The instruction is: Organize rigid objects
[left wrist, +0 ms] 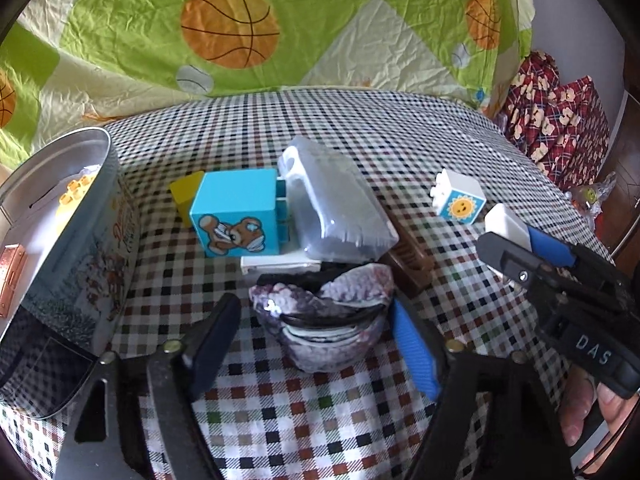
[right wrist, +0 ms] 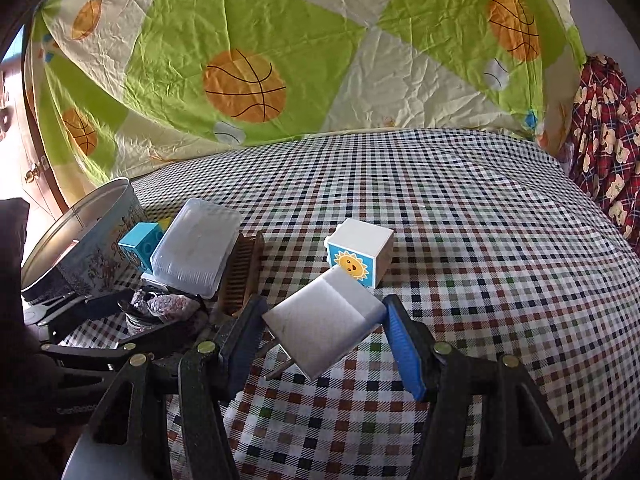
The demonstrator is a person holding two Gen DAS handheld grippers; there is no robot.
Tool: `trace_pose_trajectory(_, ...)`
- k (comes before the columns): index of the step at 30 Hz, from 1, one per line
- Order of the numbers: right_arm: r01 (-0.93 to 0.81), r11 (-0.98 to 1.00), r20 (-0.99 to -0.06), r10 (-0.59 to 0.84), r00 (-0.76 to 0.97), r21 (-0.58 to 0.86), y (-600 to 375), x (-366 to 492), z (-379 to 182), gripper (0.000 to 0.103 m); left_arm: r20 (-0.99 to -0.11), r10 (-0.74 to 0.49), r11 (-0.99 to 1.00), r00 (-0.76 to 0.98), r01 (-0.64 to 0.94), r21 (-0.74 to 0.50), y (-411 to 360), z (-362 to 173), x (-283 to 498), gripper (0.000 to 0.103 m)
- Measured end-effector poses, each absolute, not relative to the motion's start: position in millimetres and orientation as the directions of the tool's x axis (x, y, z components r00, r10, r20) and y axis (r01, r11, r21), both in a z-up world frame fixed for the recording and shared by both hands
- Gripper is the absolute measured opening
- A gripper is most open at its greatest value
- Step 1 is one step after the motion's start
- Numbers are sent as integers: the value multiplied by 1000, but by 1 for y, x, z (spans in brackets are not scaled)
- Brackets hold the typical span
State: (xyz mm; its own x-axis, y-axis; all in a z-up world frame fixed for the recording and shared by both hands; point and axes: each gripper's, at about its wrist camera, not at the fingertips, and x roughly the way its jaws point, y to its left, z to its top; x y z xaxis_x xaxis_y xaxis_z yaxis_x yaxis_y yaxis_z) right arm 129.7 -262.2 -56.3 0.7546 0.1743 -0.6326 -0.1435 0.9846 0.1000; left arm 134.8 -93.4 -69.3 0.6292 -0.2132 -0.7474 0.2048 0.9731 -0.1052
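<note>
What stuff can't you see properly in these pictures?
- Tin: in the left view its rim hides most of the inside; only something yellow shows.
- Yellow block: in both views the bear block covers most of it.
- Comb: in the left view the clear box hides nearly all of it.
- White plug: in the right view its prongs are mostly hidden beneath it.
- Left gripper: its fingers flank the pouch; whether they touch it is unclear.

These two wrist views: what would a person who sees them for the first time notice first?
The right tool holds a white plug adapter just in front of a white block with a sun picture. The left tool straddles a small purple-and-white pouch on the checkered cloth. Behind the pouch lie a blue block with a bear picture and a clear plastic box, with a round metal tin at the left.
</note>
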Motion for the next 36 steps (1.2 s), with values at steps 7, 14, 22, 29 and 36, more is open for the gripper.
trace_pose_trajectory(7, -140, 985, -635, 169, 754, 97, -261, 130, -57, 62, -742, -188, 973, 644, 225, -51, -102, -68, 131, 65)
trace_pose_trajectory(14, -137, 986, -620, 166, 767, 94, -262, 127, -56, 62, -709, -197, 975, 677, 213, -68, -95, -63, 125, 64)
trace_pose_trajectory(22, -150, 981, -571, 192, 798, 121, -265, 117, -51, 62, -659, -200, 978, 725, 189, -89, -87, -56, 118, 63)
trace_pose_trajectory(29, -175, 973, -502, 227, 834, 149, -269, 106, -44, 62, -590, -203, 979, 782, 162, -122, -74, -48, 108, 63)
trace_pose_trajectory(36, -184, 971, -463, 234, 855, 151, -268, 101, -41, 62, -544, -199, 980, 815, 151, -131, -71, -43, 101, 63)
